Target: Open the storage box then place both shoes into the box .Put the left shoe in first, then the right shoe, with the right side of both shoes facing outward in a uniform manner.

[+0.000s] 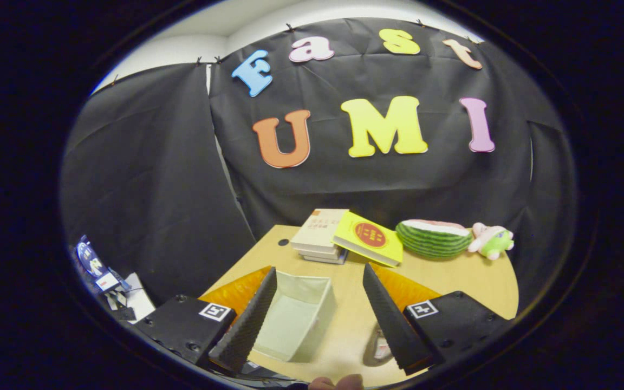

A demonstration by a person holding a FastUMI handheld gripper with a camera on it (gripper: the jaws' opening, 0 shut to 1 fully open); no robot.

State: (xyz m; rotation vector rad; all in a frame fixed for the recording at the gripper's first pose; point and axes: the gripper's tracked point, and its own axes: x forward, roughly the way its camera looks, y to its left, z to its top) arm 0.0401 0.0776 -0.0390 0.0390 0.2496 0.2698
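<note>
A pale fabric storage box (296,317) stands on the wooden table (453,279) with its top open and nothing visible inside. It lies below and between my fingers, close against the left one. My gripper (320,268) hangs above the table, open, with nothing between its fingers. A small greyish thing with a bit of red (381,346), possibly a shoe, lies on the table by the right finger, which hides most of it.
Beyond the fingers a stack of books (320,235) with a yellow book (369,238) leaning on it sits at the table's far edge. To their right lie a watermelon plush (434,237) and a small green-and-pink plush toy (492,241). A person's fingertips (339,383) show nearest to me.
</note>
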